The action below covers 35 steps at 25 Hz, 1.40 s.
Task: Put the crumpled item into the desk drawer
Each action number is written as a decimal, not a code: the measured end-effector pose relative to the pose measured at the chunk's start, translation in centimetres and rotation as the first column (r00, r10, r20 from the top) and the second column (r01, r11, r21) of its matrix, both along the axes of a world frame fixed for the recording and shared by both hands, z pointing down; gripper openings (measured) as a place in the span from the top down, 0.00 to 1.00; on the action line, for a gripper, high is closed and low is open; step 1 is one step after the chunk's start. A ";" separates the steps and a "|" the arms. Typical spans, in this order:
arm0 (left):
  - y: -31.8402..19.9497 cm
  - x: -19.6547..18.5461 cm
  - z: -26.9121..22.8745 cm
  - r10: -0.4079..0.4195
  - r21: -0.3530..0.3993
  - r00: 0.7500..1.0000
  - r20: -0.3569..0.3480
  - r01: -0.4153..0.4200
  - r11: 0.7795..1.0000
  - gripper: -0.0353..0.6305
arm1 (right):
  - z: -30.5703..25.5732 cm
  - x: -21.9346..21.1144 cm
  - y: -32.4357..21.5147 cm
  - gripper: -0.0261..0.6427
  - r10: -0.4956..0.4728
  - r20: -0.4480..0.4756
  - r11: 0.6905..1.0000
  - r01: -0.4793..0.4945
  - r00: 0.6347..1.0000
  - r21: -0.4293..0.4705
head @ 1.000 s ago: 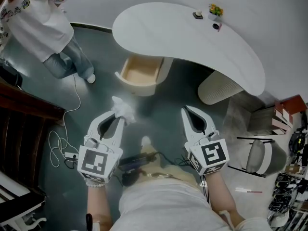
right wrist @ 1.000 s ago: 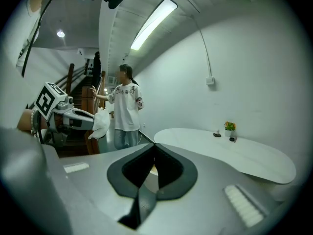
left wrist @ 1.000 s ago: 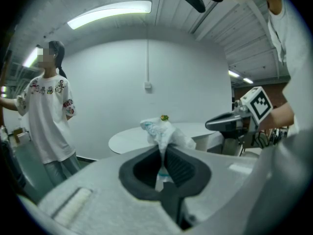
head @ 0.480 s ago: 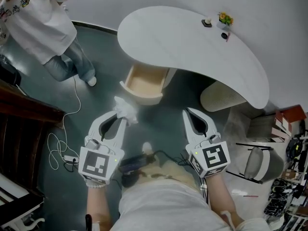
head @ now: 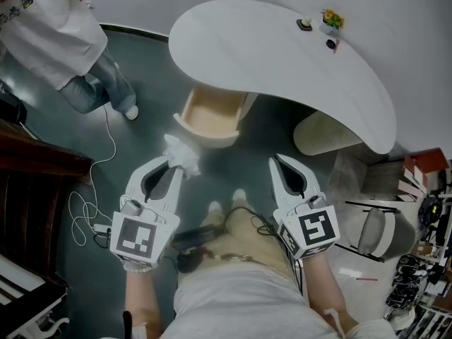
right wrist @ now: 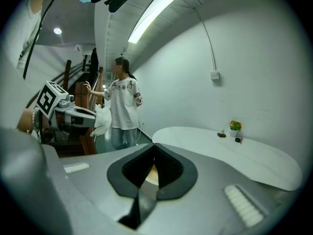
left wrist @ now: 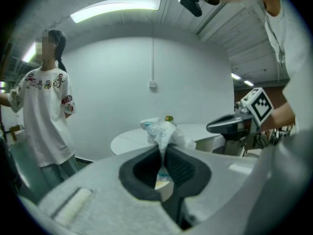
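Note:
A crumpled white item (head: 180,154) sticks out past the tips of my left gripper (head: 174,162), which is shut on it; the left gripper view shows the crumpled item (left wrist: 163,132) pinched between the jaws. The open wooden desk drawer (head: 207,119) hangs under the white curved desk (head: 268,55), just ahead of the crumpled item. My right gripper (head: 278,162) is shut with nothing in it, level with the left one and to its right. In the right gripper view my right gripper (right wrist: 153,146) points at the desk (right wrist: 230,153), and the left gripper with the crumpled item (right wrist: 101,120) shows at the left.
A person in a white printed shirt and jeans (head: 63,41) stands at the far left. A white cable (head: 99,189) lies on the floor. A ribbed round pedestal (head: 326,134) supports the desk. Small objects and a tiny plant (head: 329,18) sit on the desk's far end. Clutter (head: 417,210) lines the right.
The view has shifted slightly nearer the desk and drawer. Both grippers keep their poses, the left one still holding the crumpled item.

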<state>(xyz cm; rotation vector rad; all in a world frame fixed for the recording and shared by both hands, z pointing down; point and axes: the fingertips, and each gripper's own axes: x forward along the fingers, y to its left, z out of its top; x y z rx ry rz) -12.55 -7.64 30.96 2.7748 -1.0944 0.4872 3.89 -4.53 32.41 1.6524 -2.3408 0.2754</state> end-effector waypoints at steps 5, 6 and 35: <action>-1.0 -0.1 0.0 -0.019 0.005 1.000 0.012 0.019 1.000 0.92 | 0.3 0.3 -1.1 0.95 -0.010 0.009 1.000 0.010 1.000 0.000; -1.2 -0.2 0.0 -0.026 0.009 1.000 0.013 0.025 1.000 0.92 | 0.3 0.2 -1.4 0.95 -0.015 0.009 1.000 0.015 1.000 0.002; -8.8 3.2 2.0 -0.085 -0.023 0.995 0.049 0.086 0.996 0.92 | 2.4 3.3 -10.6 0.95 -0.116 0.014 0.992 0.117 0.993 -0.038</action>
